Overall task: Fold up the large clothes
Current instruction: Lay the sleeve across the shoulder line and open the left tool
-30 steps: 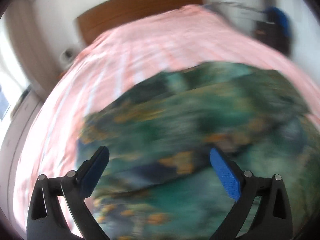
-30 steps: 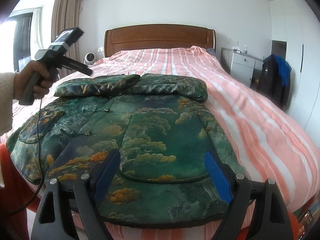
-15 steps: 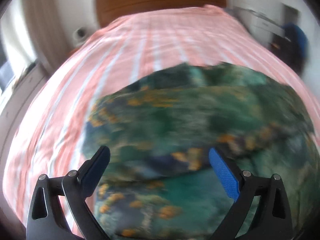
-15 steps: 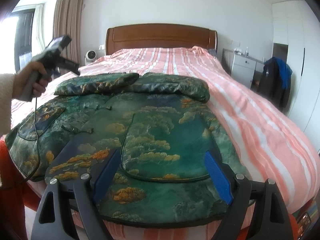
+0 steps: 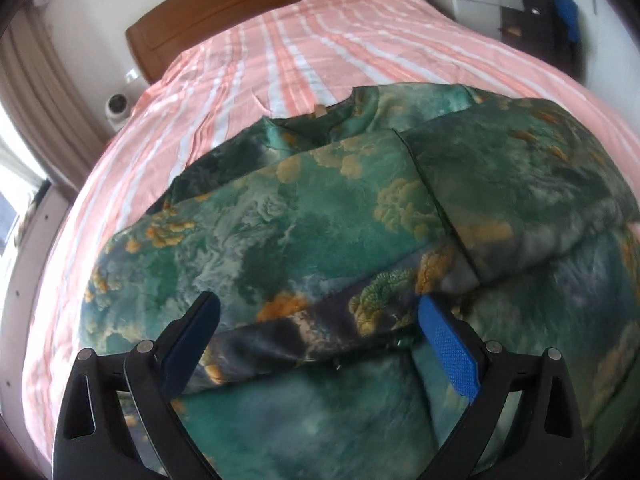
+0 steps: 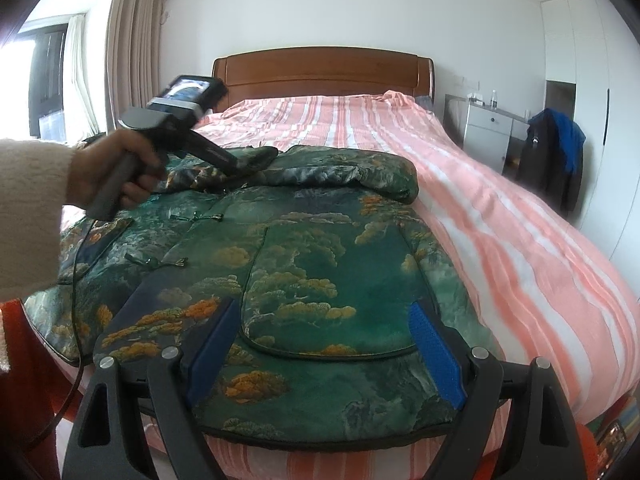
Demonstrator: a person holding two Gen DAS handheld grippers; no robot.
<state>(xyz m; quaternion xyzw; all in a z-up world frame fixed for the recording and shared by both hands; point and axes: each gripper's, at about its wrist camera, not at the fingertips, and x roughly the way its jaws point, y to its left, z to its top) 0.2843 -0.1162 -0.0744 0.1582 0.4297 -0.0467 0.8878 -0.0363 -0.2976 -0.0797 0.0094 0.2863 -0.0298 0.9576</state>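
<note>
A large green jacket (image 6: 304, 264) with orange cloud patterns lies spread on the striped pink bed (image 6: 500, 216), both sleeves folded across its upper part. In the left wrist view the folded sleeves (image 5: 320, 220) lie just ahead of my left gripper (image 5: 320, 320), which is open and empty above them. In the right wrist view the left gripper (image 6: 228, 160) reaches down to the left sleeve. My right gripper (image 6: 324, 324) is open and empty, hovering over the jacket's hem near the foot of the bed.
A wooden headboard (image 6: 320, 72) stands at the far end. A white nightstand (image 6: 488, 136) and a dark and blue coat (image 6: 556, 156) are at the right. Curtains and a window (image 6: 80, 80) are at the left. A cable hangs from the left gripper.
My left gripper has swung in and down toward the folded sleeves, and its view has steadied. My right gripper has stayed nearly still over the hem.
</note>
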